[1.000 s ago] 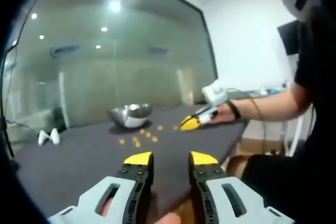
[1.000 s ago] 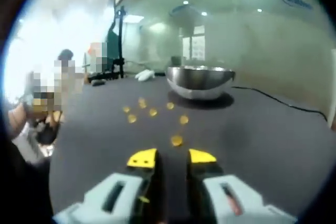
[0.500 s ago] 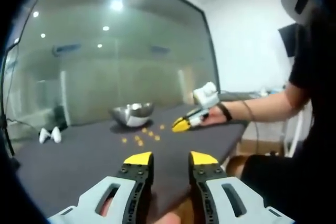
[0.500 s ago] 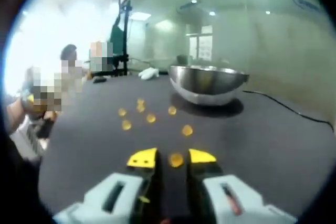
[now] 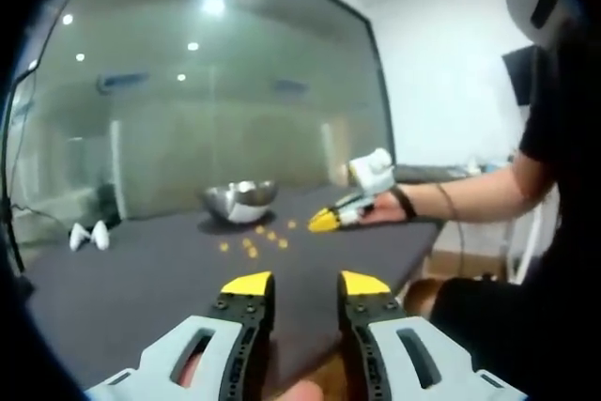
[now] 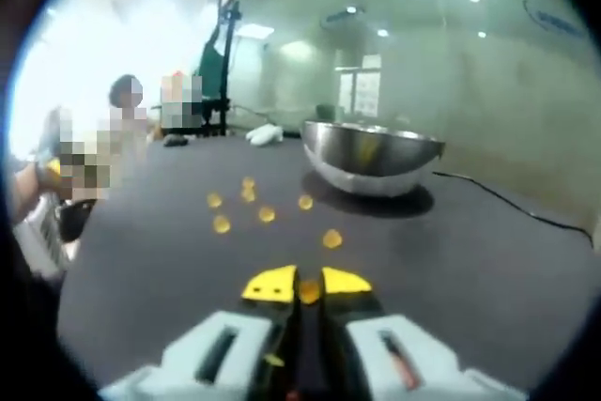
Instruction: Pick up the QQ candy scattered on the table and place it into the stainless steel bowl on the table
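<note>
QQ candy pinched btwn right gripper fingers, seen in right gripper view.

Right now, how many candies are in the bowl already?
I cannot see inside the stainless steel bowl. The right gripper is pinching one QQ candy at the table. Six candies lie scattered. The left gripper waits open and empty.

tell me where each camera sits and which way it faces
Left gripper view: rides the left gripper, held back over the table's near edge, facing the bowl, the candies and the right gripper; the person's forearm shows.
Right gripper view: low over the table, jaws pinching a candy, facing the bowl.
Shared: bowl, scattered candies, table.
</note>
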